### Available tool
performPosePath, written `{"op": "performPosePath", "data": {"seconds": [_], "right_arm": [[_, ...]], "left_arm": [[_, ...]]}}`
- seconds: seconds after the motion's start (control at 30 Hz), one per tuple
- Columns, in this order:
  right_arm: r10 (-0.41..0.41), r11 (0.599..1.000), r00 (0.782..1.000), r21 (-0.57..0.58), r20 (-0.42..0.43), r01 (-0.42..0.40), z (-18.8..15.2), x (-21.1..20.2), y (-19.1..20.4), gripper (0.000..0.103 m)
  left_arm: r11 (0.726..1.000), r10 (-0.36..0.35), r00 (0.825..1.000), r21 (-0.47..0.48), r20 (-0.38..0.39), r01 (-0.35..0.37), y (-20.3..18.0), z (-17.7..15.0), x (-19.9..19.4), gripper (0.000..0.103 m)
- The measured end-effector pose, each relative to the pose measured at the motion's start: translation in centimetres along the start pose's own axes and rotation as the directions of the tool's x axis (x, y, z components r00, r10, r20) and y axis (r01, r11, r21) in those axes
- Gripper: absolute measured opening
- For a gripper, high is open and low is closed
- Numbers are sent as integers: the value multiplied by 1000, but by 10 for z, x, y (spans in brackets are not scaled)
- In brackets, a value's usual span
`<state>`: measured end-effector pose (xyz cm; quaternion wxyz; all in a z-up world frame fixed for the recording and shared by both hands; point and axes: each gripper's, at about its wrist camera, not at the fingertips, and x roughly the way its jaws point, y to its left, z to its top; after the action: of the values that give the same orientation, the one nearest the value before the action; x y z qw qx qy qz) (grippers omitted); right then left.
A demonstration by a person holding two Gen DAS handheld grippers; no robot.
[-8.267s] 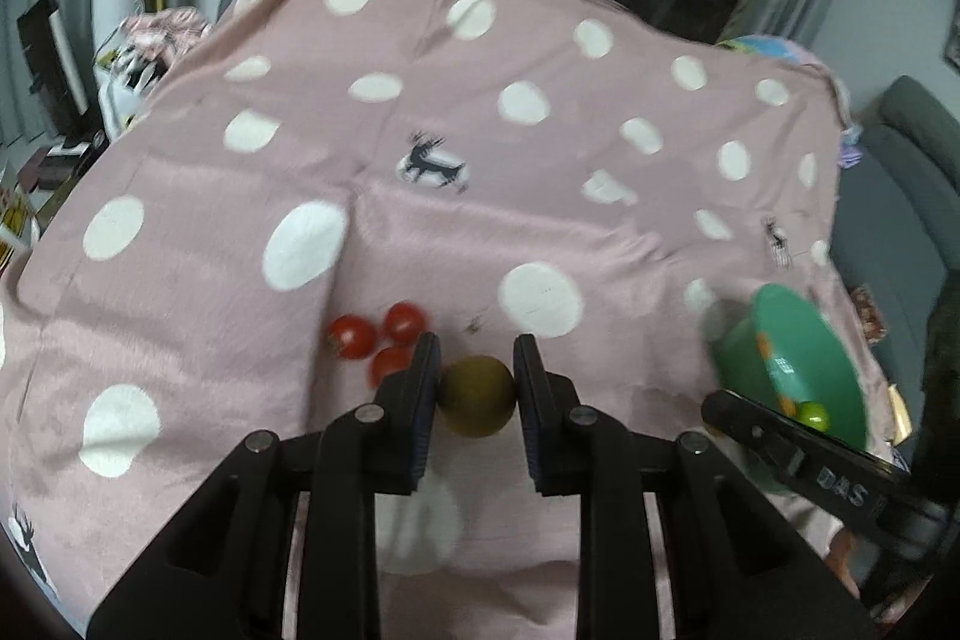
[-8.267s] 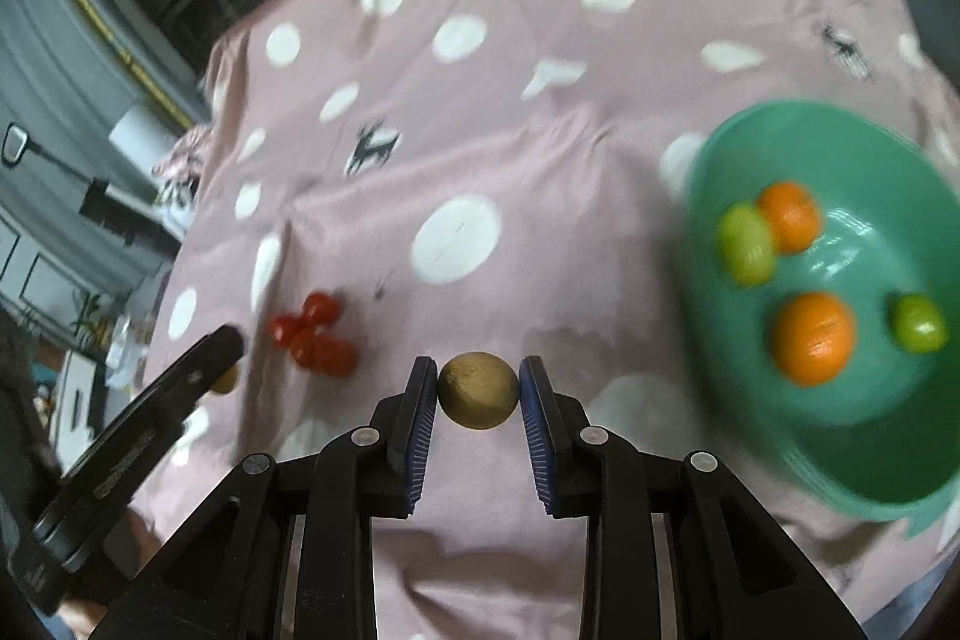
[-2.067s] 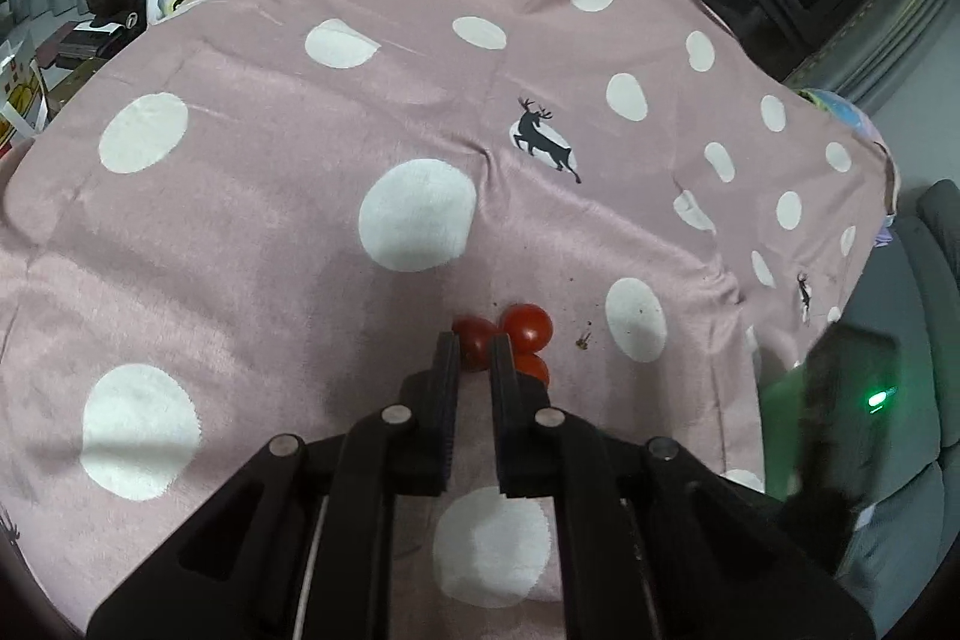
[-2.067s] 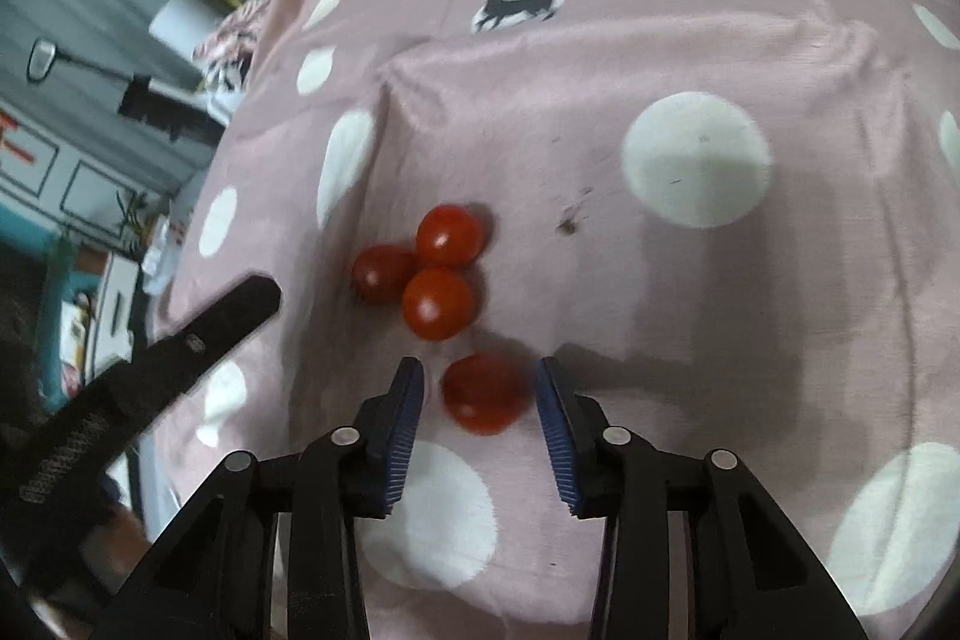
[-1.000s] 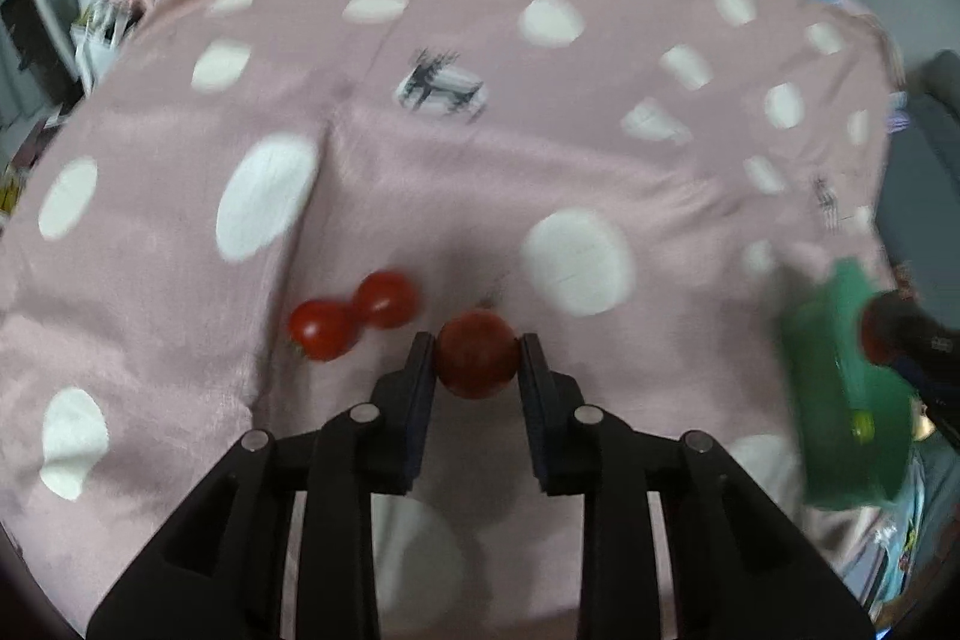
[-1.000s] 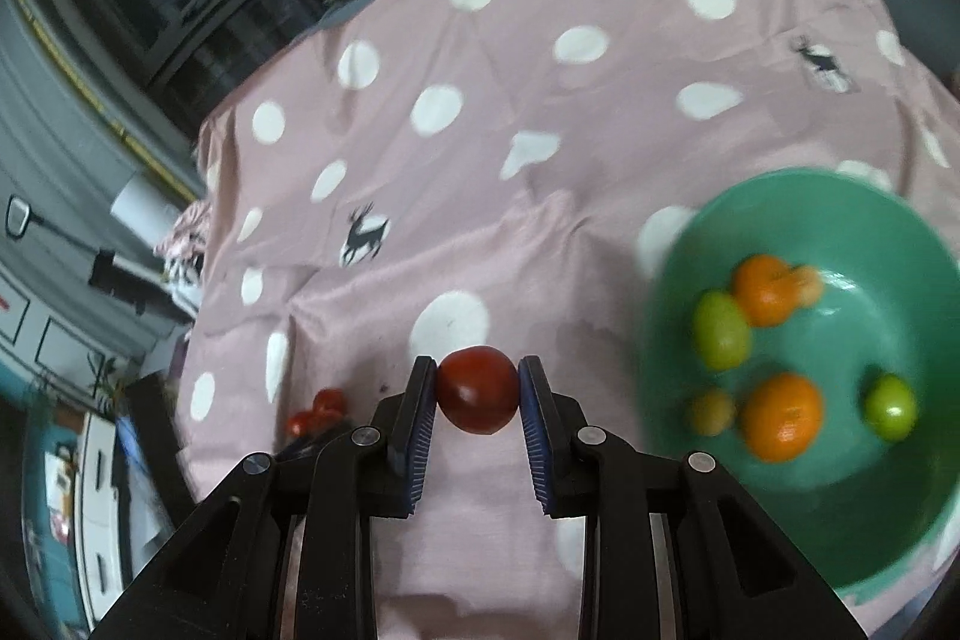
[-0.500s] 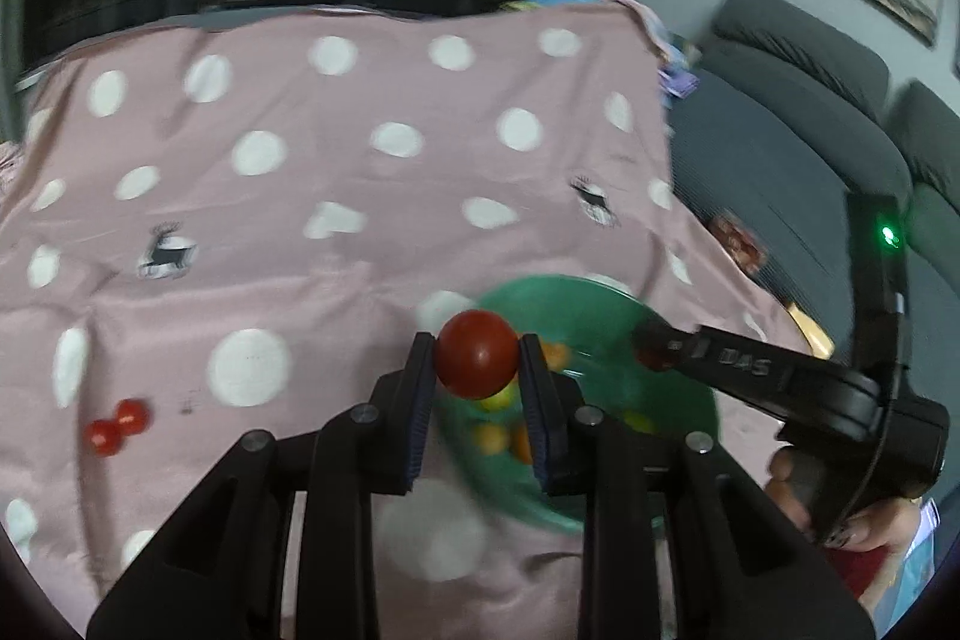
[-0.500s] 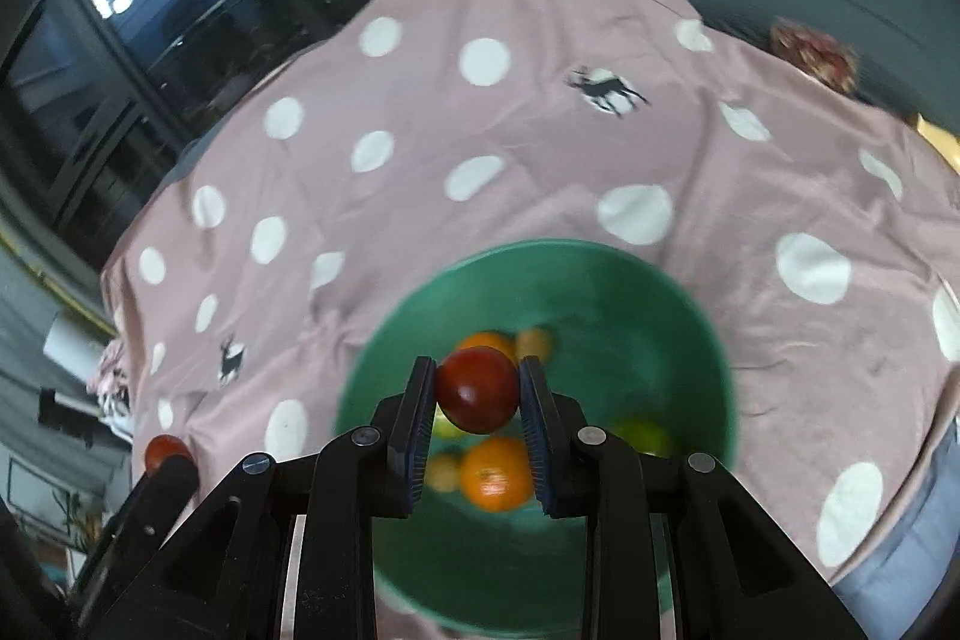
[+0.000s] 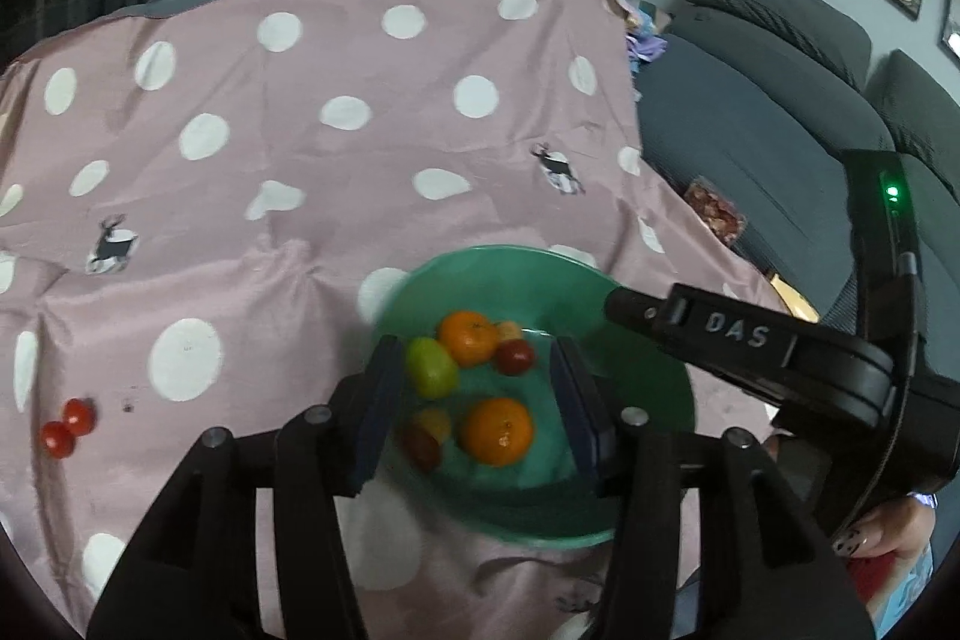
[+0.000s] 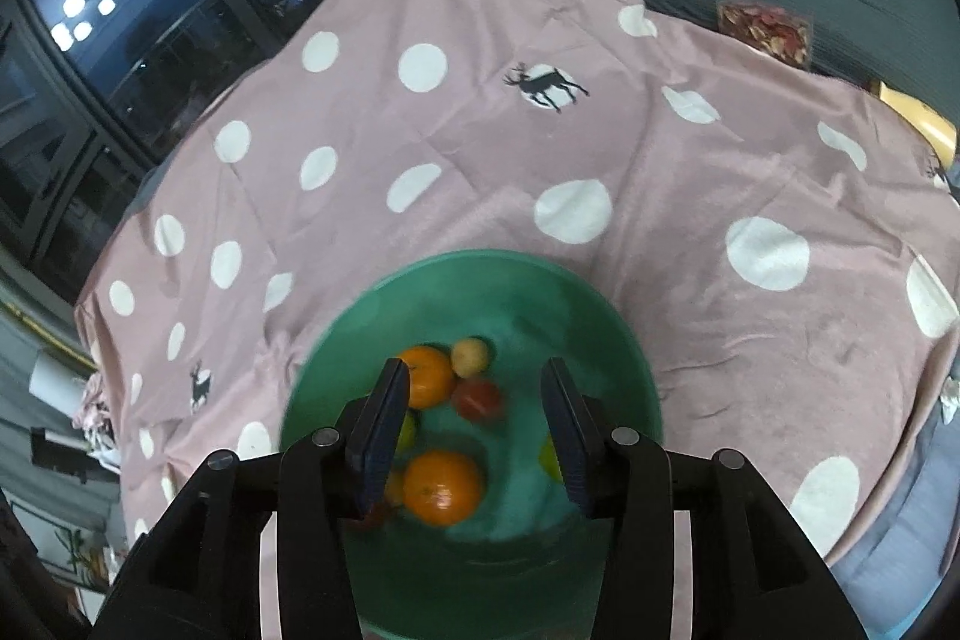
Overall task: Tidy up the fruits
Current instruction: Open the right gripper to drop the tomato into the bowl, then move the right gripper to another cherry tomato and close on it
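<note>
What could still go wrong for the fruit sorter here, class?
1. Both tongs, left and right, have just been opening over the green bowl with nothing between them; the blurred cherry tomatoes may roll and knock other fruit.
2. The tongs crowd each other above the bowl and could collide.
3. Two cherry tomatoes remain near the tablecloth edge.
</note>
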<state>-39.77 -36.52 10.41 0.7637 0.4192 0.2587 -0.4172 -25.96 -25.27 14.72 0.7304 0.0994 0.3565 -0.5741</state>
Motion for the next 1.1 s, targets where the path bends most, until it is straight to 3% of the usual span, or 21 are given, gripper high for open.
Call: {"op": "performPosePath", "data": {"seconds": [0.13, 0.27, 0.4, 0.5, 0.57, 0.7, 0.83, 0.93, 1.03, 1.1], "right_arm": [[53, 998, 999, -42, 3, -53, -1, 1, 20, 46], [146, 982, 989, -119, -26, -148, -11, 5, 57, 46], [244, 944, 966, -205, -90, -258, -29, 18, 103, 46], [300, 901, 935, -265, -187, -343, -51, 38, 148, 46], [305, 875, 919, -307, -249, -373, -67, 51, 176, 46], [271, 822, 892, -395, -363, -410, -103, 82, 226, 46], [238, 791, 865, -428, -443, -437, -126, 111, 256, 46], [212, 785, 859, -442, -465, -433, -136, 126, 268, 46], [229, 773, 840, -432, -492, -464, -143, 132, 270, 46], [220, 777, 836, -428, -503, -462, -147, 138, 271, 40]], "left_arm": [[994, 104, 994, -37, 26, -103, 34, -2, -19, 60], [960, 262, 965, -101, -3, -261, 89, -11, -34, 60], [898, 399, 915, -180, -58, -402, 151, -27, -44, 60], [841, 464, 879, -259, -105, -475, 198, -39, -51, 59], [814, 480, 867, -299, -136, -498, 218, -44, -53, 58], [787, 453, 878, -393, -157, -476, 251, -52, -64, 58], [779, 430, 887, -427, -168, -459, 258, -53, -65, 51], [799, 413, 894, -402, -175, -448, 256, -53, -60, 48], [803, 407, 894, -394, -186, -447, 255, -55, -53, 44], [809, 415, 887, -365, -202, -461, 253, -55, -48, 39]]}}
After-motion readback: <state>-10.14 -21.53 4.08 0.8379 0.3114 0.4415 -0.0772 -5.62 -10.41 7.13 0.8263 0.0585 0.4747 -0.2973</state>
